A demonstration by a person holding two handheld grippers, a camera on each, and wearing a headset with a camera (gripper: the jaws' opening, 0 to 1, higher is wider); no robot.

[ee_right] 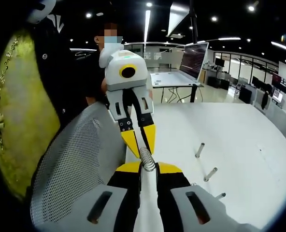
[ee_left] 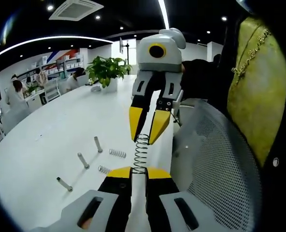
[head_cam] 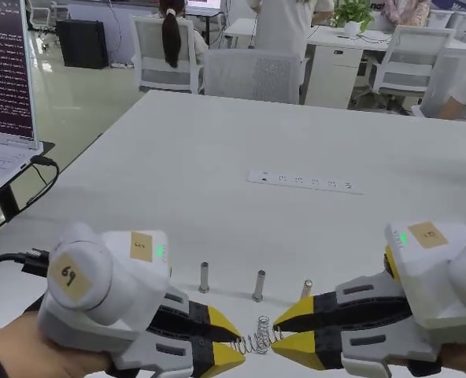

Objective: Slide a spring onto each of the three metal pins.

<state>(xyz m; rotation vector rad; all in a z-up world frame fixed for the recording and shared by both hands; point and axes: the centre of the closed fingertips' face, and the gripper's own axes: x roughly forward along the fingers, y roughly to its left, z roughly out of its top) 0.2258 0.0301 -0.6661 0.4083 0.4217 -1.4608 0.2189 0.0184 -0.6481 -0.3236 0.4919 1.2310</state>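
Three bare metal pins stand in a row on the white table: left pin (head_cam: pixel 204 277), middle pin (head_cam: pixel 259 285), right pin (head_cam: pixel 307 289). Just in front of them a spring (head_cam: pixel 257 339) is held in the air by both ends. My left gripper (head_cam: pixel 237 346) is shut on its left end and my right gripper (head_cam: pixel 279 337) is shut on its right end. In the left gripper view the spring (ee_left: pixel 140 152) runs from my own jaws up to the other gripper's yellow tips. Two loose springs (ee_left: pixel 117 153) lie near the pins (ee_left: pixel 83 160).
A white power strip (head_cam: pixel 300 181) lies across the middle of the table (head_cam: pixel 217 157). An open laptop (head_cam: pixel 5 87) sits on a stand at the left. Chairs and seated people are beyond the far edge. A mesh chair back (ee_right: pixel 75 164) is close behind the grippers.
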